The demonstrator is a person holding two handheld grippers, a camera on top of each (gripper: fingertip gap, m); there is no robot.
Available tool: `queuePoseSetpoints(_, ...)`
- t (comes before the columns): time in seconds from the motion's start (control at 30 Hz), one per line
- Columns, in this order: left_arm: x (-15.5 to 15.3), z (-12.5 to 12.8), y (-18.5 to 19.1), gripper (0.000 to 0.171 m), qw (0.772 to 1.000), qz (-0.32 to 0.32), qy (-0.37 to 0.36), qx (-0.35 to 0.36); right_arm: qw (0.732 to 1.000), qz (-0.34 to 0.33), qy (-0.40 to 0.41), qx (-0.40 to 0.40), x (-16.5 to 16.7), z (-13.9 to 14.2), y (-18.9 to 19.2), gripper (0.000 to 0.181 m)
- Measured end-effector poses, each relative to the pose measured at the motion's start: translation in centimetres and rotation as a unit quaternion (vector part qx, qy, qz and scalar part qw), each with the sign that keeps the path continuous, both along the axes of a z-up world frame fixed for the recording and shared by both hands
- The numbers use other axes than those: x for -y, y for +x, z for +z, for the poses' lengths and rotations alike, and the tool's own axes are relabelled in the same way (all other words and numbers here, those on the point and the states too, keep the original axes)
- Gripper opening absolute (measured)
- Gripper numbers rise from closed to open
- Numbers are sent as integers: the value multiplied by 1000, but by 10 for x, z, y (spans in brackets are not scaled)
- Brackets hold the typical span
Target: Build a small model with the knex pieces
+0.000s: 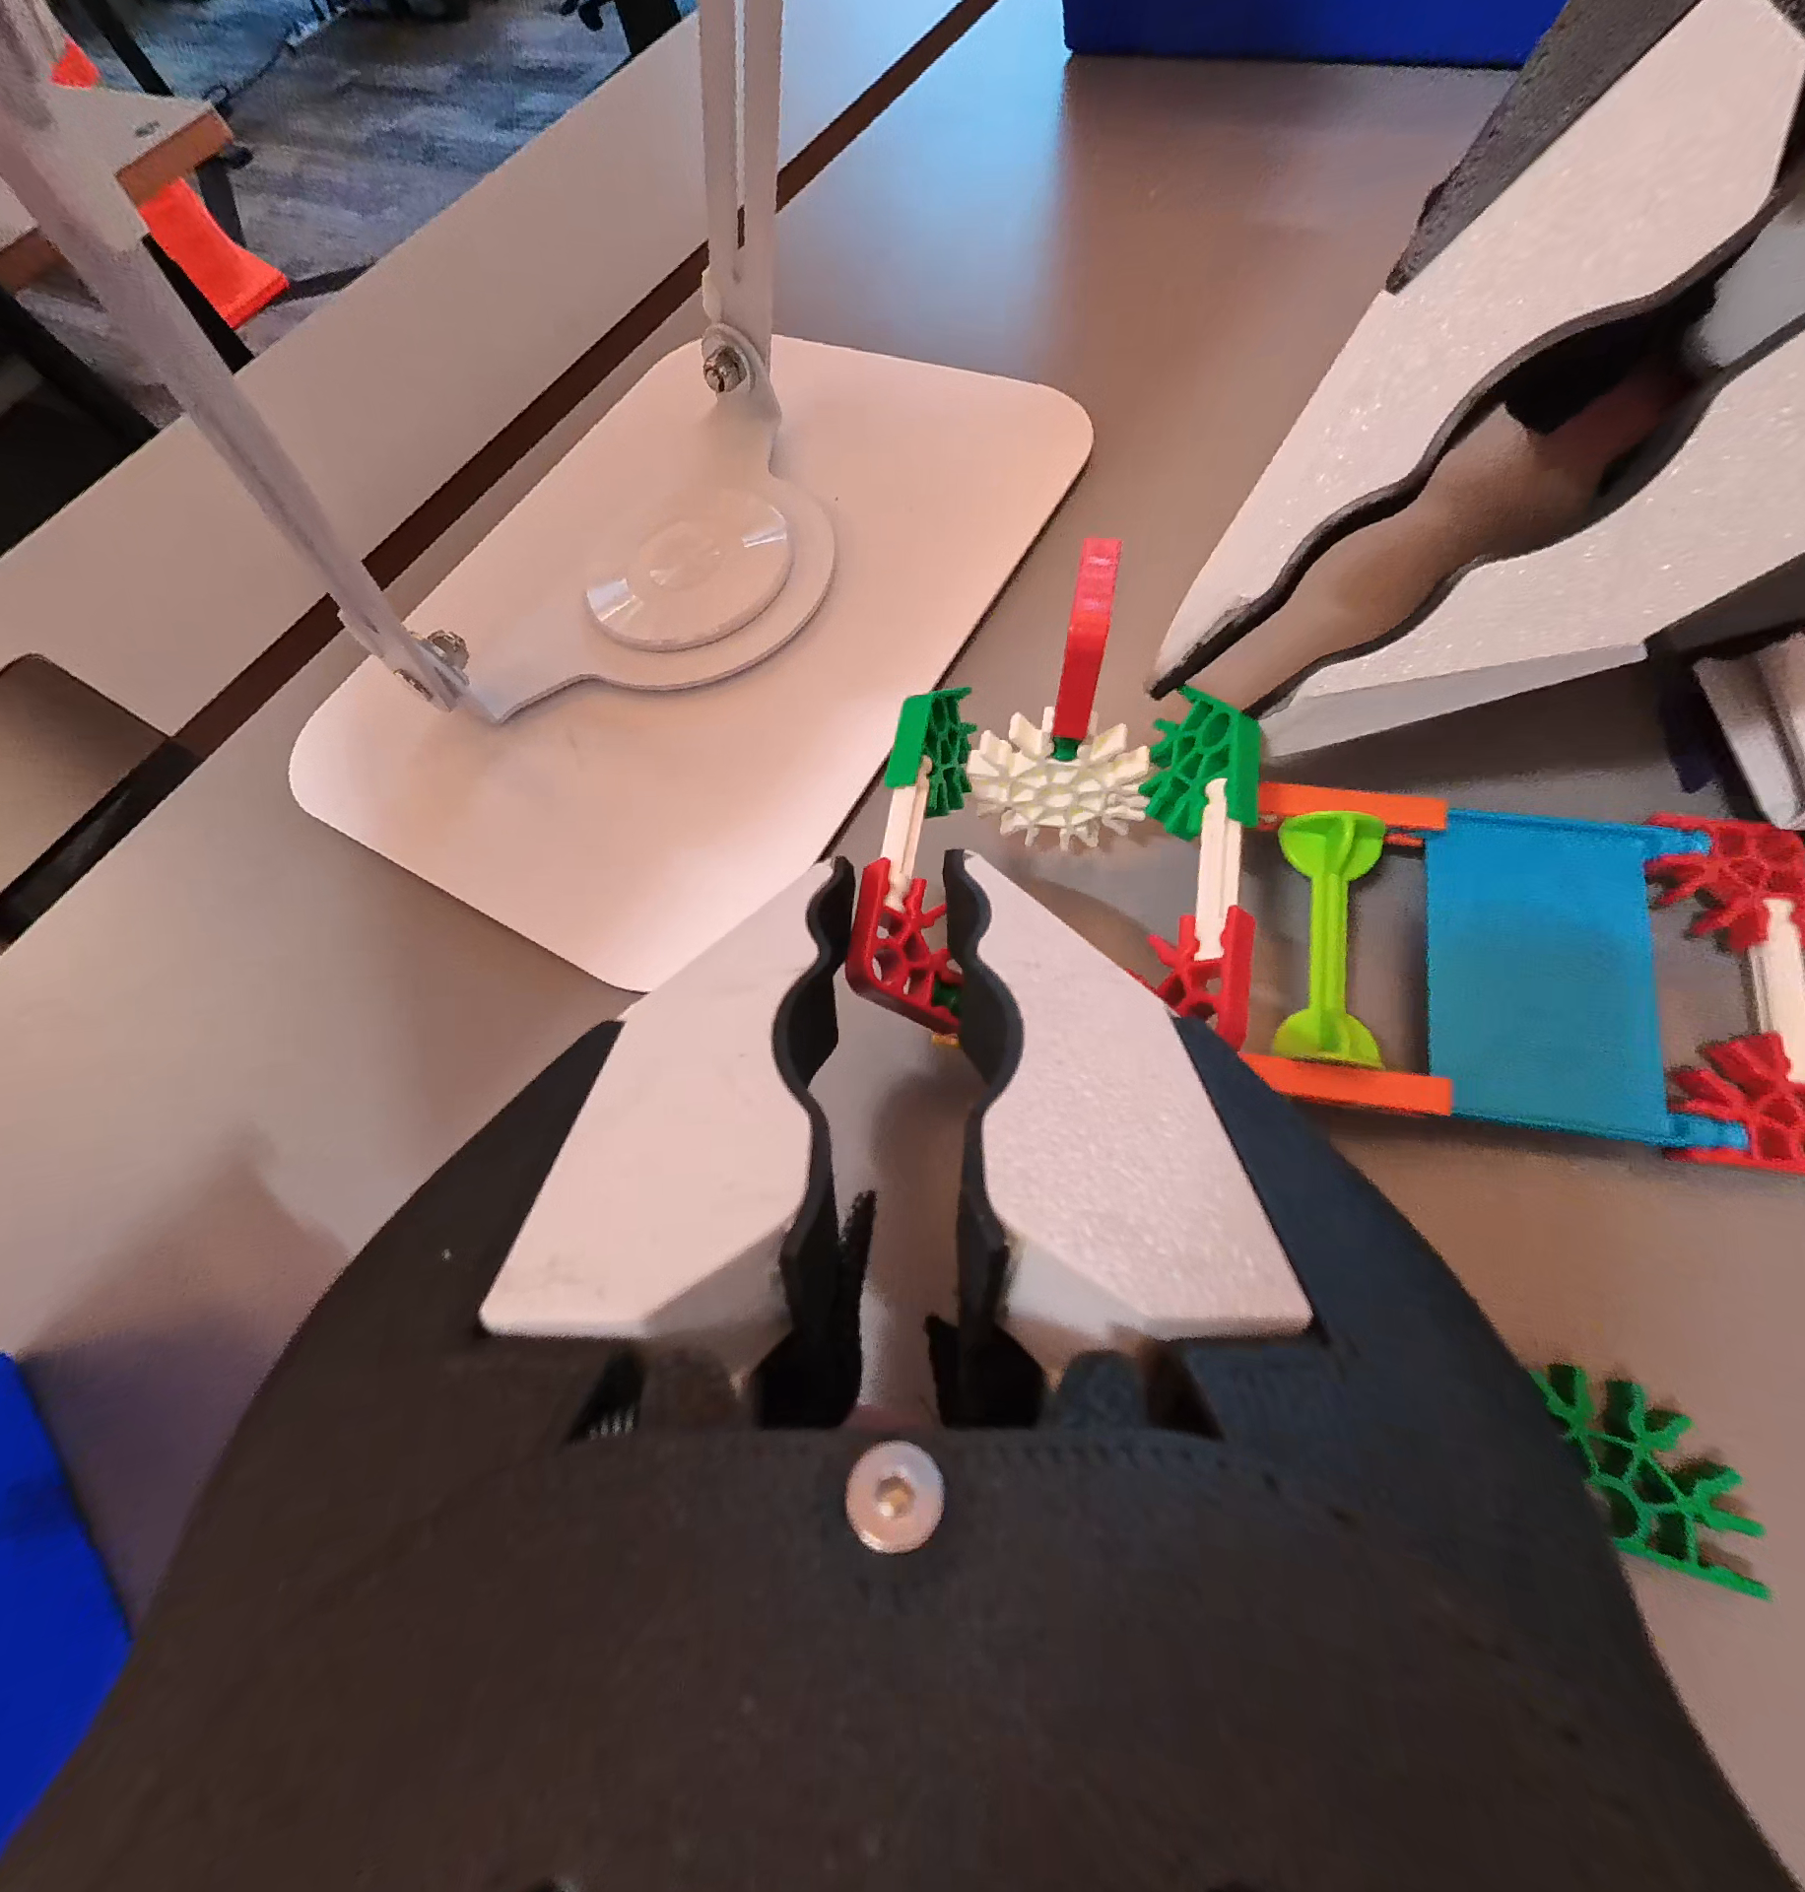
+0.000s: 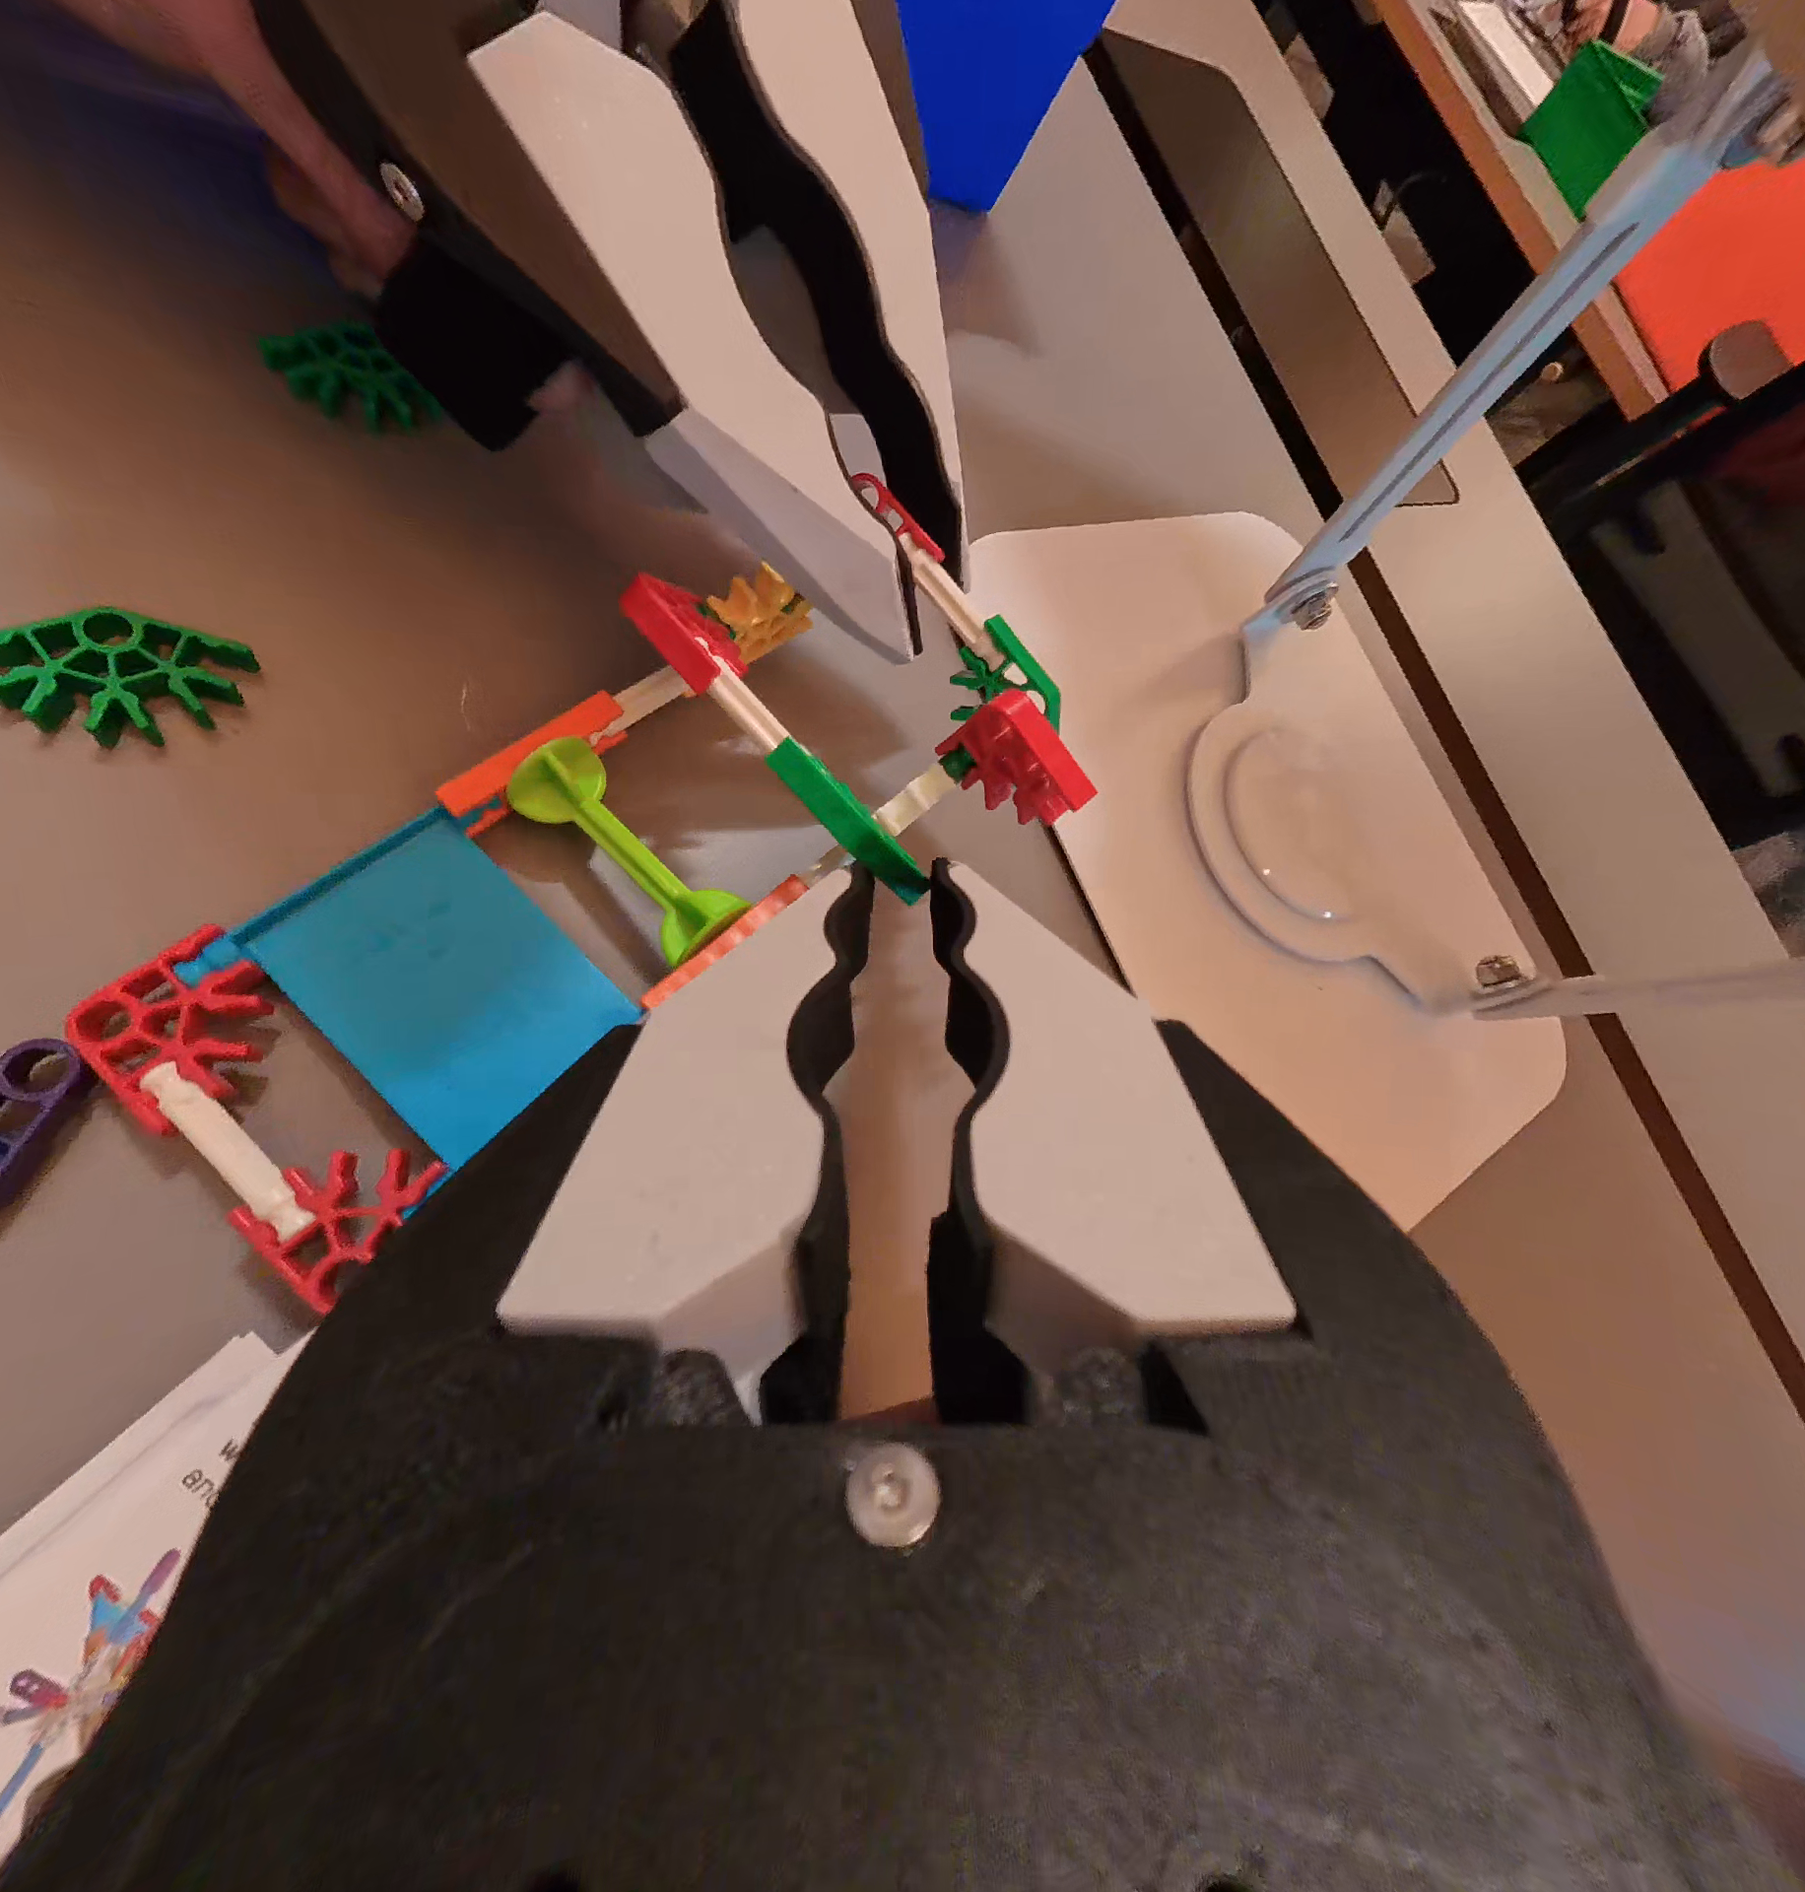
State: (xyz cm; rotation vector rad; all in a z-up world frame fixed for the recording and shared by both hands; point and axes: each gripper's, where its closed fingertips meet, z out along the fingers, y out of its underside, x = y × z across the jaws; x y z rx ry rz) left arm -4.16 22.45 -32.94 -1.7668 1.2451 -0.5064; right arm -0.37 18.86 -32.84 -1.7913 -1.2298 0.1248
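A construction-toy model (image 1: pixel 1533 973) lies flat on the grey table: a blue panel, orange rods, a lime spool, and red and green connectors joined by white rods. A white snowflake connector (image 1: pixel 1057 783) carries an upright red rod (image 1: pixel 1088 645). My left gripper (image 1: pixel 895 868) is shut on the red corner connector (image 1: pixel 893 947) at the model's near-left end; it also shows in the right wrist view (image 2: pixel 929 614). My right gripper (image 2: pixel 900 872) is shut on the edge of a green connector (image 2: pixel 842 814). In the left wrist view it (image 1: pixel 1211 706) pinches that green connector (image 1: pixel 1206 773).
A white lamp base (image 1: pixel 673 655) with two arms sits just left of the model, close to both grippers. Loose green connectors (image 2: pixel 110 665) (image 1: pixel 1646 1485), a purple piece (image 2: pixel 8 1116) and an instruction booklet (image 2: pixel 110 1485) lie around. A blue box (image 1: pixel 1287 26) stands at the far edge. My hands' fingertips stand some 6 cm from each other. My right gripper's tips are some 12 cm from the purple piece (image 2: pixel 8 1116).
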Motion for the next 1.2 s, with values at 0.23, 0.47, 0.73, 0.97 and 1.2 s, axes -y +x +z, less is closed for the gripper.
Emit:
queuePoseSetpoints(0.23,-1,0,-3,14,1000,9,14,-7,998,-46,-52,9,-2,-13,12,26)
queuePoseSetpoints(0.47,-7,8,-7,9,999,29,27,15,994,-44,-104,-4,15,-15,18,26)
queuePoseSetpoints(0.73,-14,6,-10,11,998,44,38,9,984,23,-178,-13,46,-25,0,0)
queuePoseSetpoints(0.97,-19,9,-19,46,997,60,36,-10,980,55,-188,-44,55,-13,-7,0)
queuePoseSetpoints(1.2,20,42,-22,53,1000,-2,19,-15,984,10,-176,-41,35,-19,20,4)
